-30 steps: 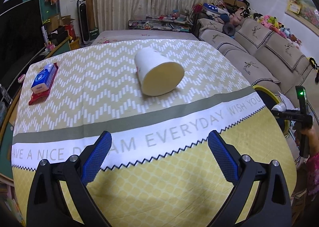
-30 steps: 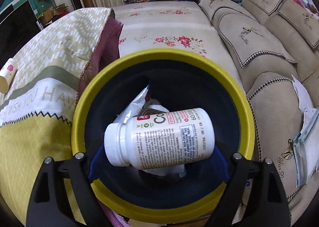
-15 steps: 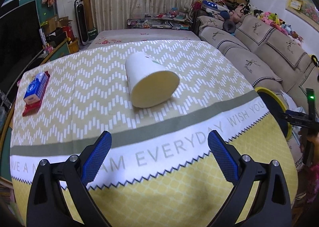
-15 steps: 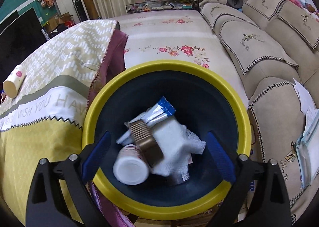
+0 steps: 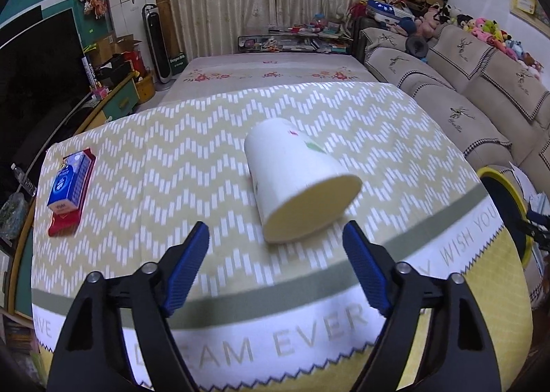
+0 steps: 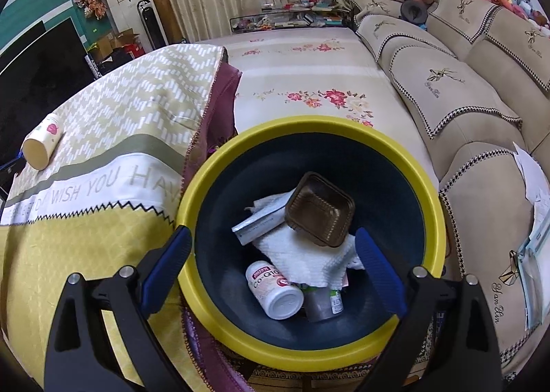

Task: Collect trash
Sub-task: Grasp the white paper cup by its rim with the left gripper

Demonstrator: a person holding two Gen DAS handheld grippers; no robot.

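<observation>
1. The left gripper [image 5: 275, 244], black-armed with blue ribbed pads, sits at the bottom of the left wrist view; its jaws have just been closing but stand apart with nothing between them.
2. Just beyond its tips, mid-frame, a white paper cup [image 5: 295, 182] lies on its side, its open mouth facing the camera, on the yellow-and-white zigzag tablecloth [image 5: 192, 165].
3. At the left edge of that view a blue tissue pack [image 5: 67, 184] rests on a red packet.
4. The right gripper [image 6: 271, 258] hangs wide open and empty over the yellow-rimmed dark blue bin [image 6: 405, 165] in the lower centre.
5. Inside the bin lie a white pill bottle [image 6: 275, 290], a white paper towel [image 6: 306, 256], a brown plastic tray [image 6: 319, 208] and a silvery wrapper [image 6: 259, 221].
</observation>
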